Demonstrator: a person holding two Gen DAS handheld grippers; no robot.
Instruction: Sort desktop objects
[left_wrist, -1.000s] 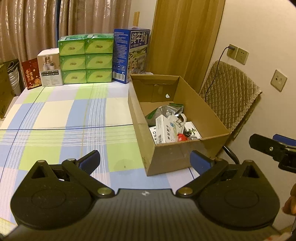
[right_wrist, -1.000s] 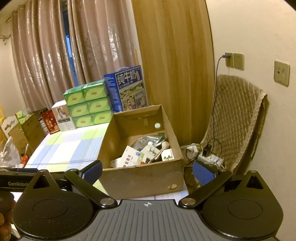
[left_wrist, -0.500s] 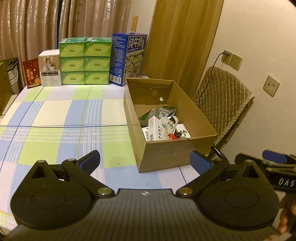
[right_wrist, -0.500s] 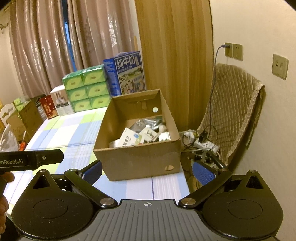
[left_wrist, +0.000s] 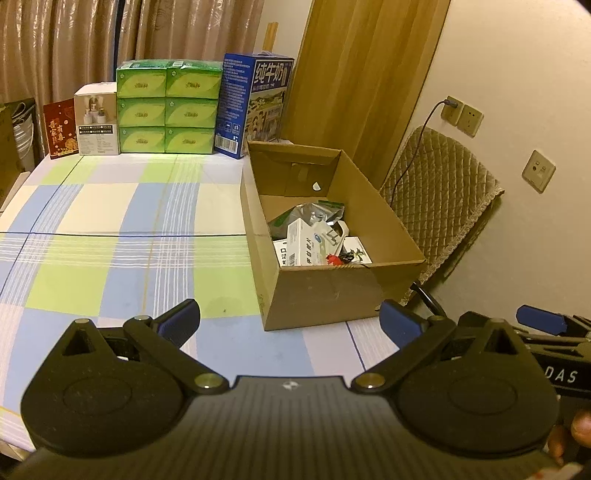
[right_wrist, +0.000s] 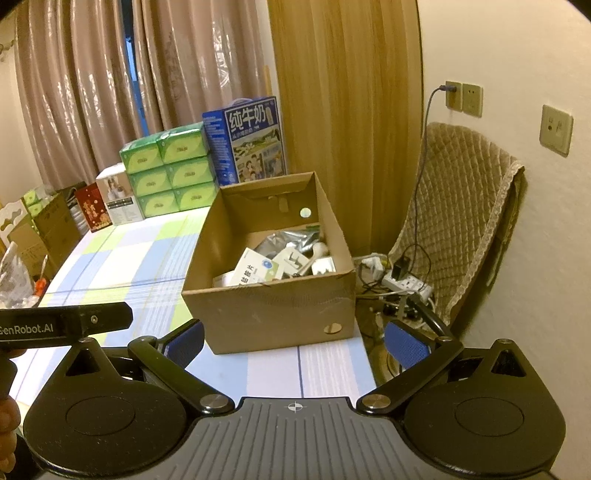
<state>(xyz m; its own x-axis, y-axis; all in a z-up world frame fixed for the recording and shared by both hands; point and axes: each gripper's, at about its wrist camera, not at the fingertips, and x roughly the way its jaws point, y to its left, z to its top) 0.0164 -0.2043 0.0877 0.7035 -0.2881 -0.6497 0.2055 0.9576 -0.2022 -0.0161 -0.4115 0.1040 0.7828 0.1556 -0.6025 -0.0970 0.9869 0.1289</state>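
Left gripper (left_wrist: 290, 319): jaws spread wide, nothing between them, held above the near edge of the checked tablecloth (left_wrist: 110, 229). Right gripper (right_wrist: 295, 338): likewise released and empty, level with the left. Cardboard box (left_wrist: 332, 291) stands open on the table's right side, just ahead of both grippers. It contains the sorted items: a white medicine carton (left_wrist: 304, 245), a silver foil pouch (left_wrist: 314, 214) and smaller pieces too cluttered to identify. Along the far edge stand stacked green tissue packs (left_wrist: 166, 110) and a blue milk carton (left_wrist: 255, 103). A quilted chair (right_wrist: 461, 206) stands beside the table.
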